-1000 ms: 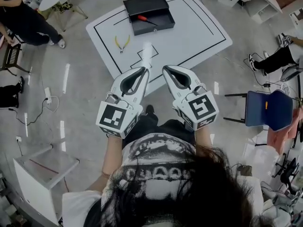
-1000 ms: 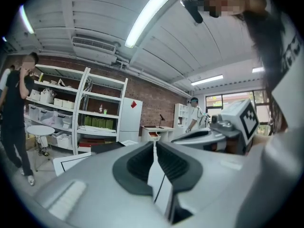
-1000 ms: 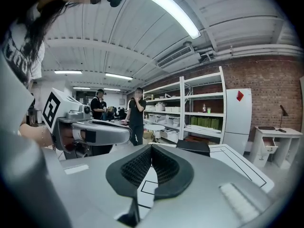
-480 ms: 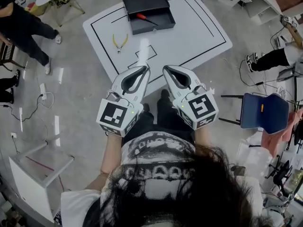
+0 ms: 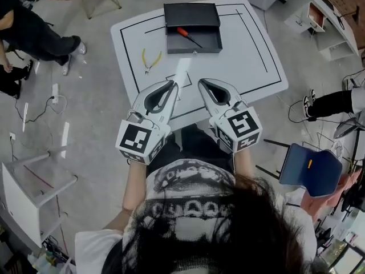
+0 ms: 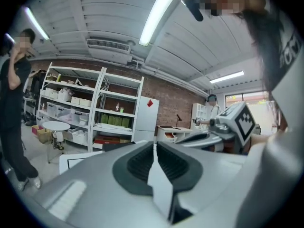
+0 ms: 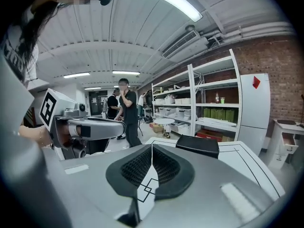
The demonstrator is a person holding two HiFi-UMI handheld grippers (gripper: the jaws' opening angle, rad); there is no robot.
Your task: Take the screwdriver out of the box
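Observation:
A red-handled screwdriver (image 5: 188,36) lies inside an open black box (image 5: 193,27) at the far side of a white table (image 5: 245,56). In the right gripper view the black box (image 7: 197,146) shows ahead, its inside hidden. My left gripper (image 5: 174,84) and right gripper (image 5: 201,83) are held side by side over the table's near edge, well short of the box. Both are shut with nothing between the jaws. The left gripper (image 6: 155,144) and the right gripper (image 7: 152,147) show their pads pressed together.
Yellow-handled pliers (image 5: 149,60) lie on the table left of the box. A person in black (image 5: 31,30) stands at the far left. A blue chair (image 5: 311,170) is at the right, a white stand (image 5: 25,187) at the left. Shelving (image 7: 209,108) lines the brick wall.
Both grippers and the person have moved forward toward the table; the table and box now sit closer and more centred. Both grippers stayed shut.

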